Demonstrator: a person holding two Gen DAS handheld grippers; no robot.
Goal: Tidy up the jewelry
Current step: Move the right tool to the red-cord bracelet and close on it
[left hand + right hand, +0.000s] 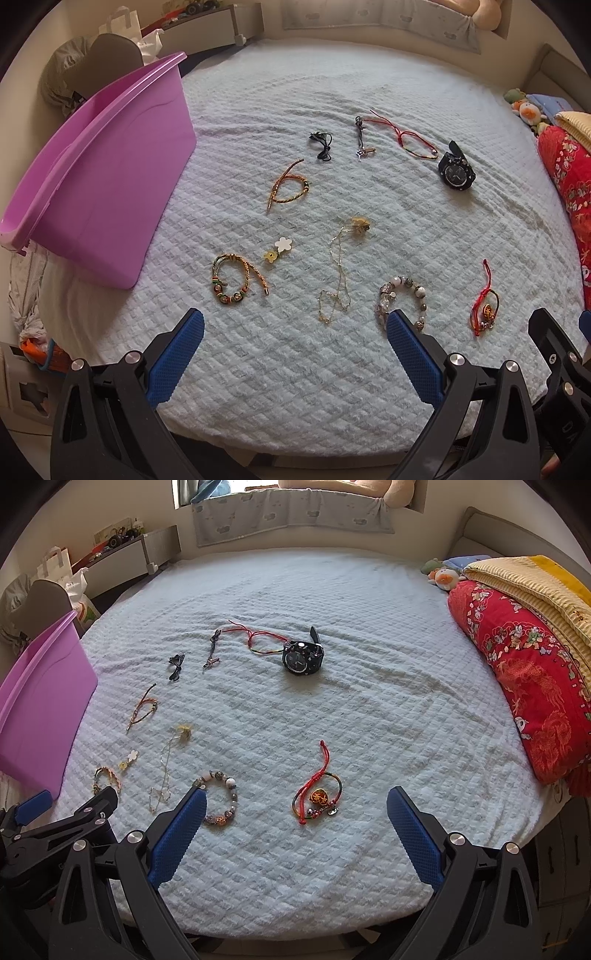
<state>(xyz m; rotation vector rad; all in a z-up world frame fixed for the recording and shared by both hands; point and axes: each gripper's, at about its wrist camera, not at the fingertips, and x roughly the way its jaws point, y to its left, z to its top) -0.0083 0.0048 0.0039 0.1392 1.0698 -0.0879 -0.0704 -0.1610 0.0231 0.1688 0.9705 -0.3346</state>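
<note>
The purple bin (110, 177) sits at the far left edge of the bed (295, 369), tilted, its inside not visible from either camera, so whether it already holds anything cannot be told. All the jewelry lies loose on the pale quilted bed cover, which suggests the sorting is at its very start, with nothing yet picked up.

Going rightward from the bin: a braided bead bracelet (232, 280) lies nearest it, with a pair of flower charms (277, 250) just beside. Farther back sit a brown woven cord bracelet (290, 186) and a small black cord (321, 146). In the middle runs a thin gold chain (338, 273), and behind it a dark cross pendant (361, 142) touching a red string bracelet (406, 142). Then come a chunky bead bracelet (219, 797), a black watch (303, 657), and a red knotted charm bracelet (317, 797).

The left gripper (295, 354) hovers low over the near edge, jaws released wide and empty, the gold chain ahead between them. The right gripper (297, 834) hangs likewise, jaws spread and holding nothing, the red knotted charm bracelet straight ahead.

The next move probably calls for lowering one gripper over a single piece. The chain is fine and limp, so it needs a pinch tight against the soft cover; the bead bracelet nearest the bin looks an easier first grab.
</note>
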